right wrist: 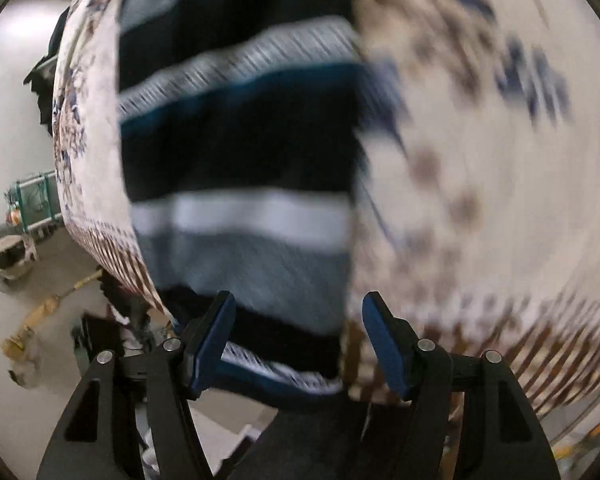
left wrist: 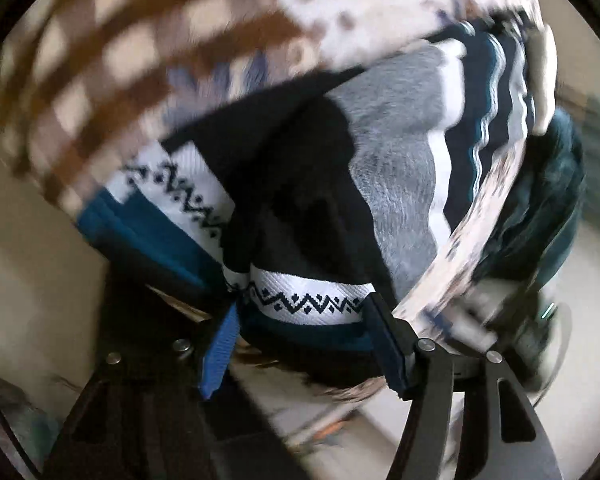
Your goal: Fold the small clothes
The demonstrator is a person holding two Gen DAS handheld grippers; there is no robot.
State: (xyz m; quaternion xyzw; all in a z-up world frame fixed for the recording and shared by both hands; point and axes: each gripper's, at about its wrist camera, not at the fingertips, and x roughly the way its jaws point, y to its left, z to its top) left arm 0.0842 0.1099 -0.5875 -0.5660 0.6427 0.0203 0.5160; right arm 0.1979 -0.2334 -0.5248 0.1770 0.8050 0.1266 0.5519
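A small striped knit garment (left wrist: pixel 400 184) in black, grey, white and teal, with a zigzag band, lies on a patterned cloth. In the left wrist view its zigzag hem (left wrist: pixel 312 300) spans between the fingers of my left gripper (left wrist: pixel 300 336), whose jaws stand wide apart with the fabric bunched between them. In the right wrist view the same garment (right wrist: pixel 240 168) stretches away from my right gripper (right wrist: pixel 300 340), which is open with the garment's near edge lying between its fingers. Both views are motion-blurred.
The cream cloth with brown checks and blue flowers (left wrist: pixel 112 52) covers the work surface, and shows in the right wrist view (right wrist: pixel 480 184). A dark teal cloth heap (left wrist: pixel 548 200) lies at the right. Pale floor with clutter and a green frame (right wrist: pixel 32 204) shows left.
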